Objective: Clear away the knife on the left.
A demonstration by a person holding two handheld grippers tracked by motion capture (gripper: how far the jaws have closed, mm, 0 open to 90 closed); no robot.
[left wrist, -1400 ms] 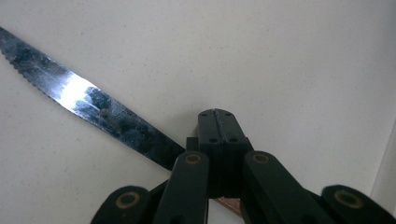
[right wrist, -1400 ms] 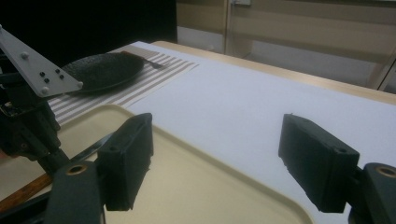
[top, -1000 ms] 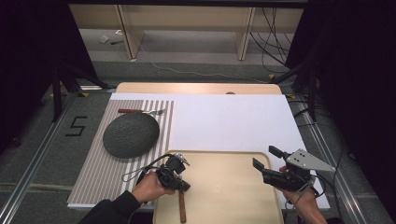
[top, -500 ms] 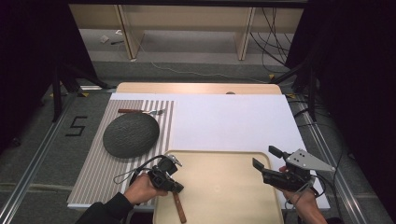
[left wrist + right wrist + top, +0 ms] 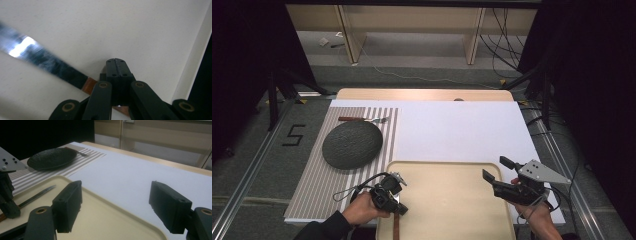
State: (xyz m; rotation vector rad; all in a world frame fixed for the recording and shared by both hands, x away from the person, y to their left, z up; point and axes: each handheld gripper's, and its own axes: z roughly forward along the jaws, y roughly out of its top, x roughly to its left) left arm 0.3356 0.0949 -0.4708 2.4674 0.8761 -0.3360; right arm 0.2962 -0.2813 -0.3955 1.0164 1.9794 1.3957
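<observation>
My left gripper (image 5: 116, 65) is clamped on the knife (image 5: 47, 65) by its wooden handle, at the near-left corner of the cream tray (image 5: 447, 200). My right gripper (image 5: 117, 206) hovers unclenched over the tray's right edge. With so narrow a pinch, the blade could swivel or slip.

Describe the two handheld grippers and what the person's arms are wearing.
Both are black two-jaw tools with brass-coloured pivot pins. The right gripper carries a grey three-cornered plate dotted with small marks; the left gripper trails a looped black cable. A dark sleeve covers the left forearm. The right hand shows no sleeve in frame.
</observation>
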